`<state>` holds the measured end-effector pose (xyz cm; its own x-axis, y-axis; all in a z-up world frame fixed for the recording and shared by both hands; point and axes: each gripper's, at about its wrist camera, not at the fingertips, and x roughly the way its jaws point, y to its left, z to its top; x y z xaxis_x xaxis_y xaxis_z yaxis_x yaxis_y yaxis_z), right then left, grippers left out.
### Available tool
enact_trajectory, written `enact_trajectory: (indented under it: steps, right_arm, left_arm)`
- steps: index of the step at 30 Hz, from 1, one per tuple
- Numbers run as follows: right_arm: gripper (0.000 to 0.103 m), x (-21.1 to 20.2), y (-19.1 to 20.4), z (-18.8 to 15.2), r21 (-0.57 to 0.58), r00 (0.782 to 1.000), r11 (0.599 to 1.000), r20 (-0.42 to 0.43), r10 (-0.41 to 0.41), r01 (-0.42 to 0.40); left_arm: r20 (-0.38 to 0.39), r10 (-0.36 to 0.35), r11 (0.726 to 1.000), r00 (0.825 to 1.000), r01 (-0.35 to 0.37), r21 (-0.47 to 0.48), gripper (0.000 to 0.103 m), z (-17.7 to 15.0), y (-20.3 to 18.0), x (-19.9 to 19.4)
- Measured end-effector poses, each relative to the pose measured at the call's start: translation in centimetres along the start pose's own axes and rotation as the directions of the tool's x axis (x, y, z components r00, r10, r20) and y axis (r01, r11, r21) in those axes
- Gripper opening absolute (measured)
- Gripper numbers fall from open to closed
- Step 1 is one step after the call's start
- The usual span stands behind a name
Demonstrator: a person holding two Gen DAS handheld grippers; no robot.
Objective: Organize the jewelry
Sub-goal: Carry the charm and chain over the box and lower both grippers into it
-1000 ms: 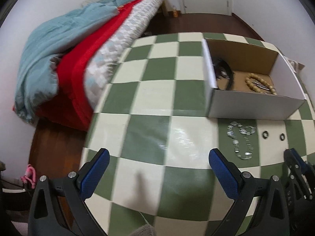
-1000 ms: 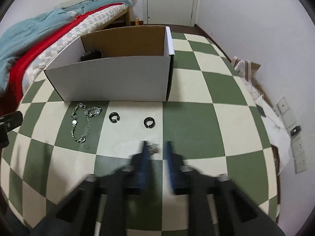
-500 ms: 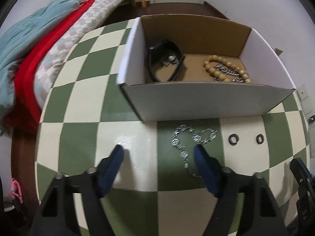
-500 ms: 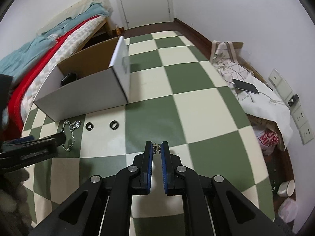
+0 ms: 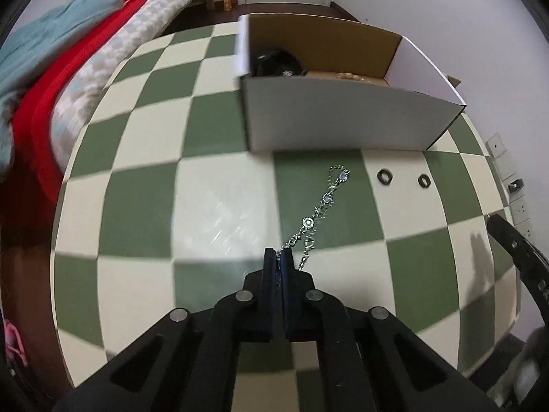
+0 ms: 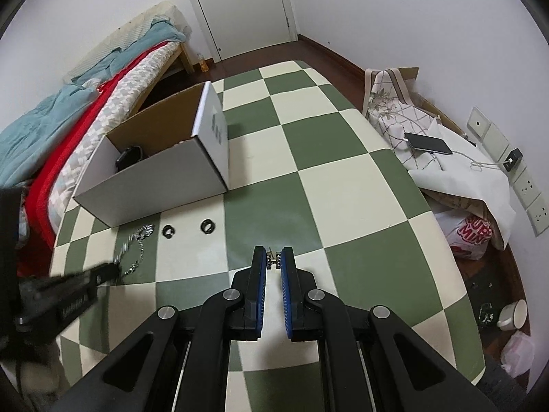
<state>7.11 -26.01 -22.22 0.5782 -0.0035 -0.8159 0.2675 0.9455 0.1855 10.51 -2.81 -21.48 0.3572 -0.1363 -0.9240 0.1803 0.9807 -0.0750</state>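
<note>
My left gripper is shut on one end of a silver chain bracelet, which stretches away toward the white cardboard box. The box holds a black item and wooden beads. Two black rings lie right of the chain. My right gripper is shut on a small metal earring, held over the checkered table. In the right wrist view the left gripper holds the chain at the left, near the box and the rings.
The green-and-cream checkered table has a bed with red and teal blankets along its left side. A phone lies on cloth and bags to the right. Wall sockets and a door are beyond.
My left gripper closed on the chain's near end and pulled it out straight. My right gripper stays shut on the earring and has lifted and turned slightly right.
</note>
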Motion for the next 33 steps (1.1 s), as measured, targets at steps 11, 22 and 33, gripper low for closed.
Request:
enact_trajectory:
  steps: [11, 22, 33]
  right_arm:
    - [0.009, -1.6, 0.5, -0.4, 0.014, 0.999, 0.999, 0.009, 0.04, -0.04]
    - [0.009, -4.7, 2.2, 3.2, -0.001, 0.995, 0.997, 0.059, 0.083, -0.083]
    - [0.009, -6.7, 5.4, 10.2, -0.087, 0.983, 0.983, 0.069, 0.169, -0.162]
  left_arm:
    - [0.132, -0.052, 0.998, 0.99, 0.056, -0.026, 0.0, 1.7, 1.7, -6.7]
    - [0.25, -0.073, 0.997, 0.966, 0.072, 0.012, 0.0, 5.6, 0.7, -12.2]
    - [0.269, -0.182, 0.983, 0.946, 0.18, 0.032, 0.0, 11.9, -0.7, -14.5]
